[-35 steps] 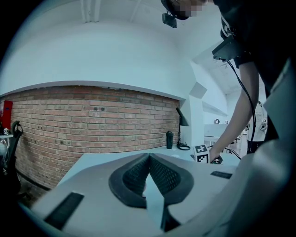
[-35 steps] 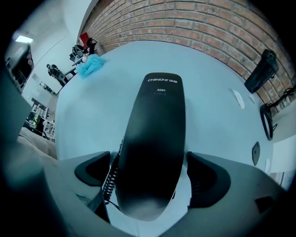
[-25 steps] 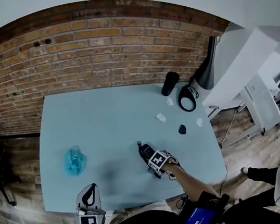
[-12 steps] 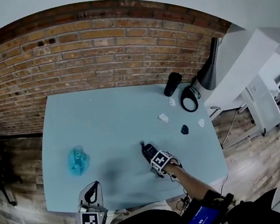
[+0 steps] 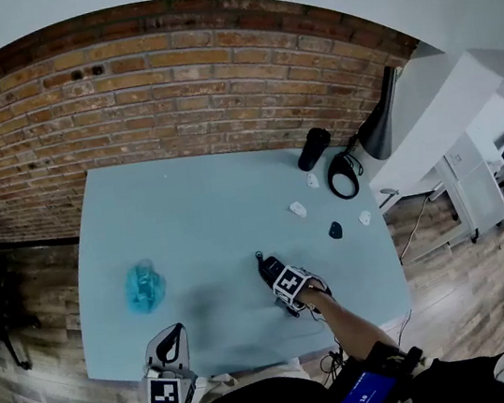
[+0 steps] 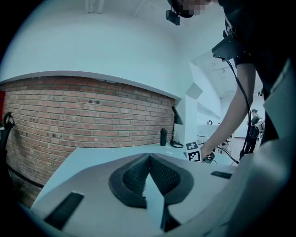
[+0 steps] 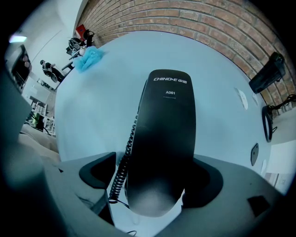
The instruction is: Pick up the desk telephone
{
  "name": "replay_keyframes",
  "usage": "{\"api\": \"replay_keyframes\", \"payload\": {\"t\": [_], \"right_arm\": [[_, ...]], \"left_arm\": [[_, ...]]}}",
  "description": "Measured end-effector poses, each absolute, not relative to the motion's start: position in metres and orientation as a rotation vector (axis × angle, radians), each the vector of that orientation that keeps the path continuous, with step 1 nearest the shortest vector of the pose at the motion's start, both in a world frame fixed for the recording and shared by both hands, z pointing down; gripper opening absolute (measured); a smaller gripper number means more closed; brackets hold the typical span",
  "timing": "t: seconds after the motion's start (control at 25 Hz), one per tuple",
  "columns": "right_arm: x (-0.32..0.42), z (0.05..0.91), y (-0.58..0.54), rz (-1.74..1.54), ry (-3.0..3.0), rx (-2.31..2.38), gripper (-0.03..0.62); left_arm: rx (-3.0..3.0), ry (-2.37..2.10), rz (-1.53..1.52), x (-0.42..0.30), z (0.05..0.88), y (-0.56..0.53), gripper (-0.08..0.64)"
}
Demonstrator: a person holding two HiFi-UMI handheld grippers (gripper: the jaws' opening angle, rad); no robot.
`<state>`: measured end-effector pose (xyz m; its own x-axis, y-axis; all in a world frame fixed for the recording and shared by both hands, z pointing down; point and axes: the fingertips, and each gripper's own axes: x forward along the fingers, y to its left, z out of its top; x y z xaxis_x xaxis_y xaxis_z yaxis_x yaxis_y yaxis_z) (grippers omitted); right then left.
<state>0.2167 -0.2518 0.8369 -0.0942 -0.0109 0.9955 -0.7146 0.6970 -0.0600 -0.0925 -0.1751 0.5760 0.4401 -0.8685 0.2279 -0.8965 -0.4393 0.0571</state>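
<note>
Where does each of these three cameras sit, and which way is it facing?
Head view: on the person's head, looking steeply down at the table; both the left gripper and right gripper show, plus the right forearm.
Left gripper view: rides the left gripper, facing level across the table at the brick wall; its shut jaws show.
Right gripper view: rides the right gripper, facing straight down at the telephone between its closing jaws.
Head and right gripper views share the telephone.
</note>
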Motion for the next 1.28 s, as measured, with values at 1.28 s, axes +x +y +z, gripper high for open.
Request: {"api": "replay_keyframes", "payload": {"t": [1.28], "right_arm": [[0.213, 0.830, -0.238, 0.762, -1.635, 0.860, 0.291]], "left_arm": [[2.604, -1.382, 0.282, -0.067, 0.585, -0.173, 0.028]]}}
